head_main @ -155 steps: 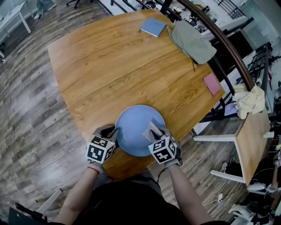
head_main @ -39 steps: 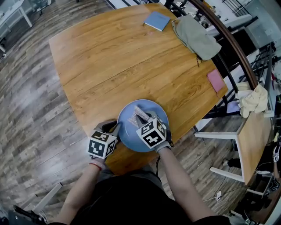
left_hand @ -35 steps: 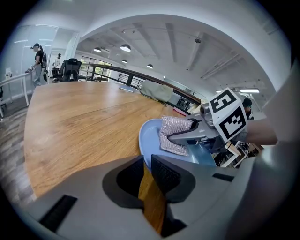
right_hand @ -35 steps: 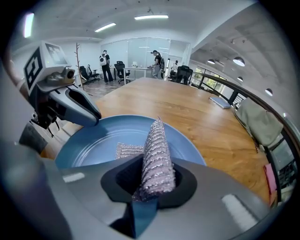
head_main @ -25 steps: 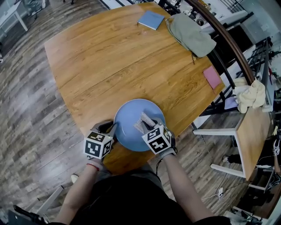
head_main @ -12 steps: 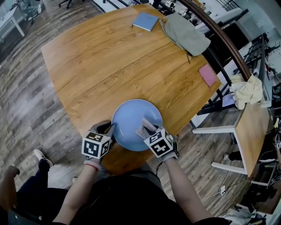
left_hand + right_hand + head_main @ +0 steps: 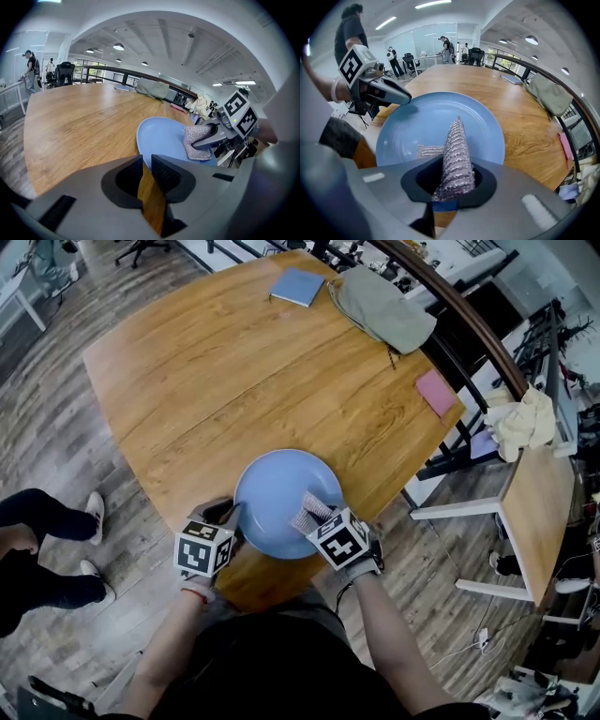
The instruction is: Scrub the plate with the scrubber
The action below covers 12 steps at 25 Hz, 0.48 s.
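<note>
A round blue plate [image 7: 279, 495] lies near the front edge of the wooden table [image 7: 216, 381]. My left gripper [image 7: 232, 516] is shut on the plate's left rim; in the left gripper view its jaws [image 7: 146, 162] pinch the near rim of the plate [image 7: 161, 136]. My right gripper [image 7: 315, 521] is shut on a silvery mesh scrubber [image 7: 308, 510], which rests on the plate's near right part. In the right gripper view the scrubber [image 7: 456, 150] stands up between the jaws [image 7: 453, 174] over the plate [image 7: 426, 119], and the left gripper [image 7: 389, 93] holds the far left rim.
At the table's far end lie a blue notebook [image 7: 297, 285] and a grey-green bag [image 7: 380, 307]; a pink pad [image 7: 434, 392] sits at the right edge. A side table [image 7: 539, 521] with a crumpled cloth [image 7: 523, 423] stands to the right. A person's legs [image 7: 37, 549] are on the floor at left.
The right gripper has drawn the scrubber from the plate's middle back toward its near right part. The left gripper still holds the rim. A person's legs have come into view at left.
</note>
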Each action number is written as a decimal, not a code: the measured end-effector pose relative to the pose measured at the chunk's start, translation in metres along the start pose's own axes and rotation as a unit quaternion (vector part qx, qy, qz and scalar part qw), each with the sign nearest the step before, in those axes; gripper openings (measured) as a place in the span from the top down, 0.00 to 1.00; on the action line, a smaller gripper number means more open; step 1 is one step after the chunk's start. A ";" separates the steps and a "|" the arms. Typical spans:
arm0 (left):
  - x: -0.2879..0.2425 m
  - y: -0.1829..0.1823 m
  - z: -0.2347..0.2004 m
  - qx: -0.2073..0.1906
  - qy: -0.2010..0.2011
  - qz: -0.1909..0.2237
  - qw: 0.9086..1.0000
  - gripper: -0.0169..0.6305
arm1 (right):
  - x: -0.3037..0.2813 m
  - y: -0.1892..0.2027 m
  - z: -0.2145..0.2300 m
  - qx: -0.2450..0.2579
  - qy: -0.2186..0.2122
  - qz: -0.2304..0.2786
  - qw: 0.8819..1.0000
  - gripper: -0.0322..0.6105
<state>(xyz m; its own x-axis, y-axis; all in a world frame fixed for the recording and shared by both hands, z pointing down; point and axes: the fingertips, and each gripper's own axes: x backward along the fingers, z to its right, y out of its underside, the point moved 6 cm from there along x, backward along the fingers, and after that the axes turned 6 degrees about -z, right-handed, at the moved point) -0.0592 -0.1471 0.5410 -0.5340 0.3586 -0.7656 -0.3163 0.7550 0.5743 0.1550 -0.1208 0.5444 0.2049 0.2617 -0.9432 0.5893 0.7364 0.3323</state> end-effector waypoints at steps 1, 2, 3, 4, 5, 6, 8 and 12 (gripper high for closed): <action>0.000 0.000 0.001 -0.006 -0.002 -0.001 1.000 0.90 | 0.002 -0.001 0.000 0.002 0.001 -0.003 1.000 0.84; 0.000 0.000 0.003 -0.013 -0.003 -0.002 1.000 0.90 | 0.006 -0.002 0.000 0.002 0.003 -0.003 1.000 0.84; 0.001 -0.001 0.004 -0.021 -0.004 -0.003 1.000 0.90 | 0.009 -0.003 0.000 0.000 0.004 -0.001 1.000 0.84; 0.002 -0.001 0.005 -0.029 -0.005 -0.003 1.000 0.90 | 0.012 -0.003 0.000 -0.001 0.004 0.002 1.000 0.84; 0.004 -0.002 0.005 -0.036 -0.007 0.002 0.999 0.90 | 0.014 -0.004 0.000 -0.002 0.005 0.005 1.000 0.84; 0.007 -0.003 0.005 -0.042 -0.009 0.009 0.999 0.90 | 0.017 -0.004 0.000 -0.001 0.006 0.010 1.000 0.84; 0.013 -0.007 0.004 -0.049 -0.008 0.024 0.998 0.90 | 0.022 -0.005 0.000 -0.005 0.009 0.022 1.000 0.84; 0.020 -0.017 0.001 -0.062 -0.009 0.045 0.997 0.90 | 0.038 -0.009 0.006 -0.018 0.024 0.068 0.997 0.84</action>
<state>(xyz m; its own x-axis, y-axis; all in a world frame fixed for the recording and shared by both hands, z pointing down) -0.0641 -0.1518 0.5157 -0.5500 0.4323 -0.7146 -0.3629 0.6469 0.6707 0.1622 -0.1219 0.5056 0.2437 0.3896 -0.8881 0.5306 0.7130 0.4584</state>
